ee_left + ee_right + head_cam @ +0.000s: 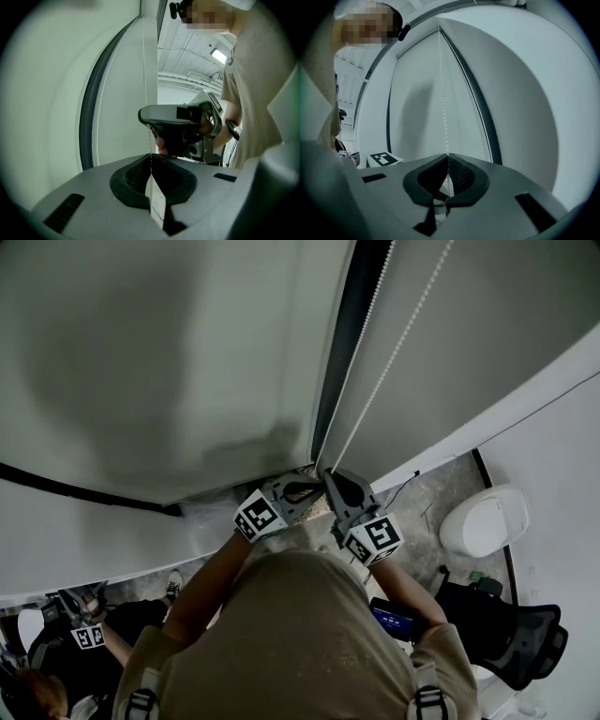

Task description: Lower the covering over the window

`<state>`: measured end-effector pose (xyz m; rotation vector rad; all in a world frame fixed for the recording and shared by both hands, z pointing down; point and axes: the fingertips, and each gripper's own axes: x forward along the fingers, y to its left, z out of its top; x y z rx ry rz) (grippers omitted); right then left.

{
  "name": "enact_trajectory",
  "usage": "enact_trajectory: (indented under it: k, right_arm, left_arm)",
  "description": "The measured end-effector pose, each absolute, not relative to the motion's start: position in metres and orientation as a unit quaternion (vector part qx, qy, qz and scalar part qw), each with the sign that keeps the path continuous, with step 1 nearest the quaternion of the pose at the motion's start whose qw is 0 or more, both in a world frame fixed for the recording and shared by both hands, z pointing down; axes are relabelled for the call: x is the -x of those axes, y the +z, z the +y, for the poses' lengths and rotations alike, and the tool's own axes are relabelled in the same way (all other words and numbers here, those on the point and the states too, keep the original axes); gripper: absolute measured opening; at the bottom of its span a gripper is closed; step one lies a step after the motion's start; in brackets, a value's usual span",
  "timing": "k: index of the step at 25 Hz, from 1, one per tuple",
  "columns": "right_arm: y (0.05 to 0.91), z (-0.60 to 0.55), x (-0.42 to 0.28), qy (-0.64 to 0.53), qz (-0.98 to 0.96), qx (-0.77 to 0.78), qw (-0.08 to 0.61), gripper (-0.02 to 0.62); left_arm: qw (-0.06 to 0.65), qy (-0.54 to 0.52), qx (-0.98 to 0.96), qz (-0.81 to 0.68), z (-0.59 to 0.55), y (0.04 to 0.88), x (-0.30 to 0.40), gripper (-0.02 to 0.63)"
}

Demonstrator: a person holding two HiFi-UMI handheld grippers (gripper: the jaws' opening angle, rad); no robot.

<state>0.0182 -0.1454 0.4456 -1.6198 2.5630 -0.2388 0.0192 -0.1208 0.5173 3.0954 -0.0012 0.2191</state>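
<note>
Right gripper point(448, 156): clenched on the white beaded pull chain point(443, 93), near the dark vertical frame bar point(478, 108).
Left gripper point(151, 156): clamped on the same chain.
Chain handling: light, limp and slippery; pinch it between beads.
Pale grey roller blind point(141, 362): adjoins the bar.

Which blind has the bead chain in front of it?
The blind right of the dark gap: the bead chain crosses it; the other blind is bare.
</note>
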Motion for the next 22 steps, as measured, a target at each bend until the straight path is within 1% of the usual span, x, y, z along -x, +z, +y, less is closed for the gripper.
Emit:
enact_trajectory:
  k: [3,7,11,13,15,17,19,22]
  right_arm:
    - [0.452,-0.139,-0.013,-0.082,0.851,0.516,0.047,0.012]
    - [0.422,-0.138,-0.012,-0.047,0.853,0.513,0.081,0.030]
    - [0.426,-0.144,-0.012,-0.048,0.856,0.511,0.067,0.014]
    - [0.430,-0.142,-0.012,-0.049,0.859,0.507,0.057,0.012]
    - [0.430,-0.138,-0.012,-0.048,0.860,0.505,0.054,0.011]
    - [0.429,-0.133,-0.013,-0.051,0.862,0.501,0.057,0.011]
    - [0.439,-0.130,-0.012,-0.062,0.866,0.494,0.049,0.011]
    - [0.475,-0.125,-0.007,-0.102,0.870,0.482,0.023,0.011]
  left_arm:
    - [0.032,0.078,-0.996,-0.003,-0.118,0.532,-0.017,0.021]
    - [0.038,0.098,-0.994,-0.002,-0.112,0.552,-0.016,0.021]
    - [0.059,0.109,-0.992,-0.002,-0.107,0.573,-0.015,0.021]
    - [0.097,0.084,-0.992,0.002,-0.105,0.575,-0.011,0.023]
    - [0.158,0.021,-0.987,0.016,-0.103,0.563,0.001,0.031]
    - [0.191,-0.042,-0.981,0.012,-0.109,0.534,0.015,0.093]
    - [0.177,-0.089,-0.980,0.000,-0.122,0.492,0.023,0.126]
    - [0.114,-0.119,-0.986,0.013,-0.127,0.422,0.011,0.156]
